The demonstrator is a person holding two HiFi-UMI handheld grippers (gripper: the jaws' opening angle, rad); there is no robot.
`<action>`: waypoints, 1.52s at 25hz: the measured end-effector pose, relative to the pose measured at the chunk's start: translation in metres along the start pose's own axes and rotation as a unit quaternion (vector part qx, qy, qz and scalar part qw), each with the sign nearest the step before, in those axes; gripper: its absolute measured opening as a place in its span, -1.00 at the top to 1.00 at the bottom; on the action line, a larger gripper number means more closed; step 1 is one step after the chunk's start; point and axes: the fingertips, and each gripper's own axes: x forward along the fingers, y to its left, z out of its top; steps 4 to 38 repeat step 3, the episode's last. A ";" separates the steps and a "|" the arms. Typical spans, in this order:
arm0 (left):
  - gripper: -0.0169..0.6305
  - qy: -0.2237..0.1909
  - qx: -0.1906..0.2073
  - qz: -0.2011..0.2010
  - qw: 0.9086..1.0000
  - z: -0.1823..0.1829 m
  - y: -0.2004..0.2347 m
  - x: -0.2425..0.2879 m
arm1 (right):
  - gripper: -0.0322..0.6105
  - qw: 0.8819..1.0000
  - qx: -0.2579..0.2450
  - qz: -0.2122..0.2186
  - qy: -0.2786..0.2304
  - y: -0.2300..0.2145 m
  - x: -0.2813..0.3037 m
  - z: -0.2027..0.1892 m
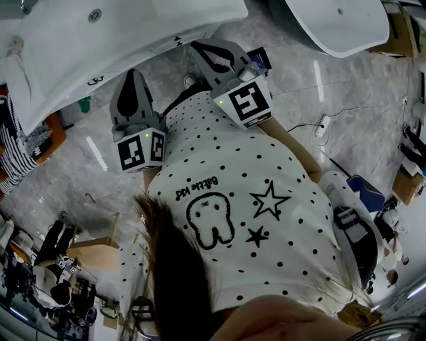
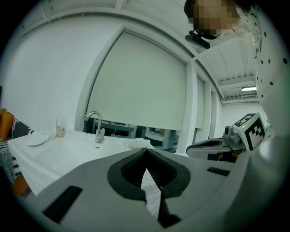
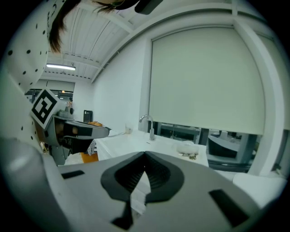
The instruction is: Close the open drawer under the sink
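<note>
No drawer shows in any view. In the head view the white sink counter (image 1: pixel 100 46) fills the top left, its drain (image 1: pixel 95 14) near the top edge. My left gripper (image 1: pixel 136 74) and right gripper (image 1: pixel 200 46) are held side by side at the counter's front edge, in front of the person's dotted shirt. In the left gripper view the left gripper (image 2: pixel 146 153) is shut with nothing between its jaws, pointing over the counter (image 2: pixel 68 152) toward the faucet (image 2: pixel 95 124). The right gripper (image 3: pixel 145 155) is likewise shut and empty, facing the faucet (image 3: pixel 147 123).
A glass (image 2: pixel 60 129), a white dish (image 2: pixel 38 138) and a white lump (image 2: pixel 138 142) lie on the counter; keys (image 3: pixel 192 156) lie near that lump. A second white basin (image 1: pixel 339 23) stands at the right. A power strip (image 1: pixel 321 126) lies on the marble floor.
</note>
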 end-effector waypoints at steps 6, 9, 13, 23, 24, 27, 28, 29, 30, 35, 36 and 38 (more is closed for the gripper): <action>0.93 0.000 -0.004 0.002 1.000 -0.001 0.001 -0.001 | 0.86 1.000 -0.001 0.001 0.000 0.001 0.000 0.000; 0.93 0.000 -0.004 0.002 1.000 -0.001 0.001 -0.001 | 0.86 1.000 -0.001 0.001 0.000 0.001 0.000 0.000; 0.93 0.000 -0.004 0.002 1.000 -0.001 0.001 -0.001 | 0.86 1.000 -0.001 0.001 0.000 0.001 0.000 0.000; 0.93 0.000 -0.004 0.002 1.000 -0.001 0.001 -0.001 | 0.86 1.000 -0.001 0.001 0.000 0.001 0.000 0.000; 0.93 0.000 -0.004 0.002 1.000 -0.001 0.001 -0.001 | 0.86 1.000 -0.001 0.001 0.000 0.001 0.000 0.000; 0.93 0.000 -0.004 0.002 1.000 -0.001 0.001 -0.001 | 0.86 1.000 -0.001 0.001 0.000 0.001 0.000 0.000; 0.93 0.000 -0.004 0.002 1.000 -0.001 0.001 -0.001 | 0.86 1.000 -0.001 0.001 0.000 0.001 0.000 0.000; 0.93 0.000 -0.004 0.002 1.000 -0.001 0.001 -0.001 | 0.86 1.000 -0.001 0.001 0.000 0.001 0.000 0.000; 0.93 0.000 -0.004 0.002 1.000 -0.001 0.001 -0.001 | 0.86 1.000 -0.001 0.001 0.000 0.001 0.000 0.000; 0.93 0.000 -0.004 0.002 1.000 -0.001 0.001 -0.001 | 0.86 1.000 -0.001 0.001 0.000 0.001 0.000 0.000; 0.93 0.000 -0.004 0.002 1.000 -0.001 0.001 -0.001 | 0.86 1.000 -0.001 0.001 0.000 0.001 0.000 0.000; 0.93 0.000 -0.004 0.002 1.000 -0.001 0.001 -0.001 | 0.86 1.000 -0.001 0.001 0.000 0.001 0.000 0.000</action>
